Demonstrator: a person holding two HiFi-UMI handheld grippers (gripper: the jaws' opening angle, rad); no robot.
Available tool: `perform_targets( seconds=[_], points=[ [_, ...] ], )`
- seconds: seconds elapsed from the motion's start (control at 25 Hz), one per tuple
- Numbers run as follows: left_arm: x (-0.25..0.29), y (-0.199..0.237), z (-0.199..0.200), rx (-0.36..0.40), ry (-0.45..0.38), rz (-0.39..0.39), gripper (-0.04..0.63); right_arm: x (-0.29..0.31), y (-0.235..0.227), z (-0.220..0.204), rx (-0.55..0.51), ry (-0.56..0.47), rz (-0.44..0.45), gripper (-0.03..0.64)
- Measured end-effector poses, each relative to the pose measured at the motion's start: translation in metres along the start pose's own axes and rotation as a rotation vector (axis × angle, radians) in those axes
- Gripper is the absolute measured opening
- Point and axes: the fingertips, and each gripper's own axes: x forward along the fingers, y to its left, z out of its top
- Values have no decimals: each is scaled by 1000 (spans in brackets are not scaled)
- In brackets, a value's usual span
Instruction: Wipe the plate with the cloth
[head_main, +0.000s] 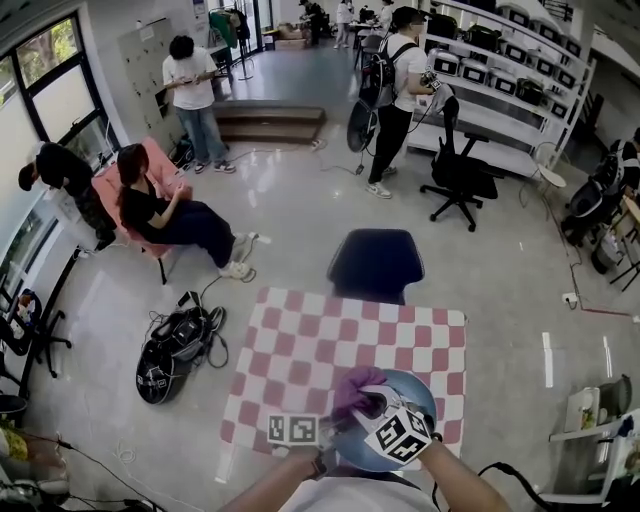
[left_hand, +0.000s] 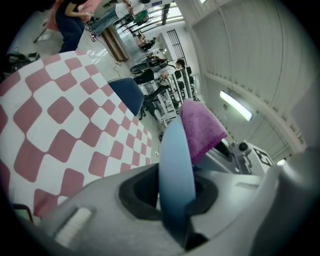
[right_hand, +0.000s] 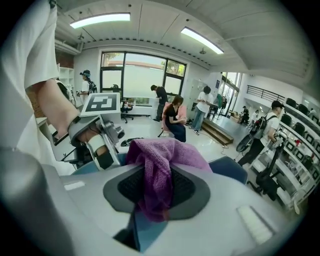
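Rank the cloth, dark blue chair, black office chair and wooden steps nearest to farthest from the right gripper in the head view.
1. Cloth, clamped in the right gripper.
2. Dark blue chair, beyond the far edge of the table.
3. Black office chair, farther back, right.
4. Wooden steps, farthest back, left.

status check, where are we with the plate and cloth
Left hand-held gripper shut on blue plate rim. Right hand-held gripper shut on purple cloth, cloth against the plate. Nothing seen blocking.
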Motion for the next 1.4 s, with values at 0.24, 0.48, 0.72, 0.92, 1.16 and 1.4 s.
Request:
perform_targets(
  seconds=[0.24,0.48,0.72,0.92,1.16,1.4],
  points=[
    [-5,8,-4,-16,-21,18,40,-1,-24,-27,-6,51,-72,104],
    [-8,25,-2,-41,-46,38,40,-14,-50,-72,34,126,-106,103],
    [-8,19,9,-13,-45,27,41,-27,-55,-84,-8,164,-136,103],
    [-4,19,13,-4,-30,34,41,-17,-33,-72,-100,156,-80,103],
    [-9,31,30,-104,-106,30,43,-3,18,-58,-154,129,104,103],
    [-12,34,43,-142,-168,27,43,7,51,-37,-137,91,203,104]
  ],
)
